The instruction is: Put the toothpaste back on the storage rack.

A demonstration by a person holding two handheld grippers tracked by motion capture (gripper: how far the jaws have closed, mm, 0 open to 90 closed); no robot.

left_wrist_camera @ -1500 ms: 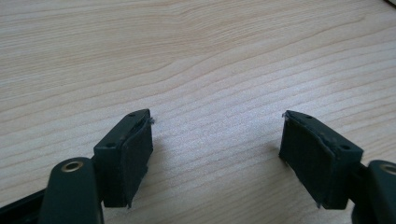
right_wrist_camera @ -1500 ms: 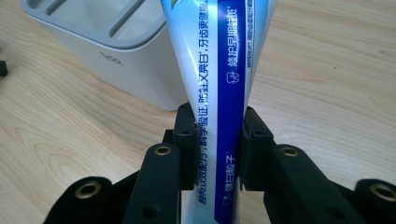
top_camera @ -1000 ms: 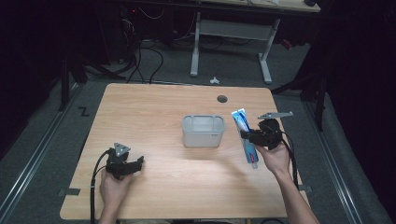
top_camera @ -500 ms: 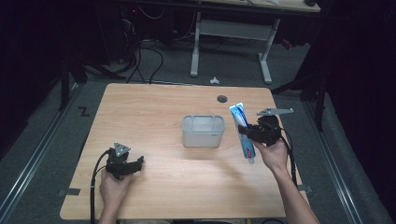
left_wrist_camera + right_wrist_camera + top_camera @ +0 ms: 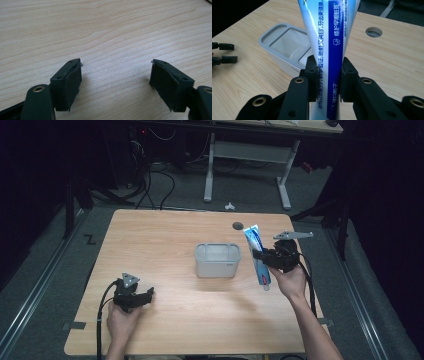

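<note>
The left claw (image 5: 150, 293) rests low on the near left of the tabletop (image 5: 165, 235), its jaws wide apart with nothing between them. In the left gripper view that claw (image 5: 116, 83) frames bare wood grain, both pads just off or on the surface; which, I cannot tell.

At the middle of the tabletop stands a grey bin (image 5: 218, 259), open at the top. Just right of it the right claw (image 5: 258, 255) is clamped on a tube (image 5: 257, 251) of toothpaste, blue and white, held tilted with its flat end up and its cap end down near the wood. The right gripper view shows the claw (image 5: 327, 75) pressing both pads against the tube (image 5: 329, 40) at mid-length, print running along it, with the bin (image 5: 284, 42) behind to the left and split into compartments, a detail the high view does not give.

A round cable hole (image 5: 238, 225) sits in the far tabletop. Beyond lie a dark floor, cables and a white frame (image 5: 245, 155)
</note>
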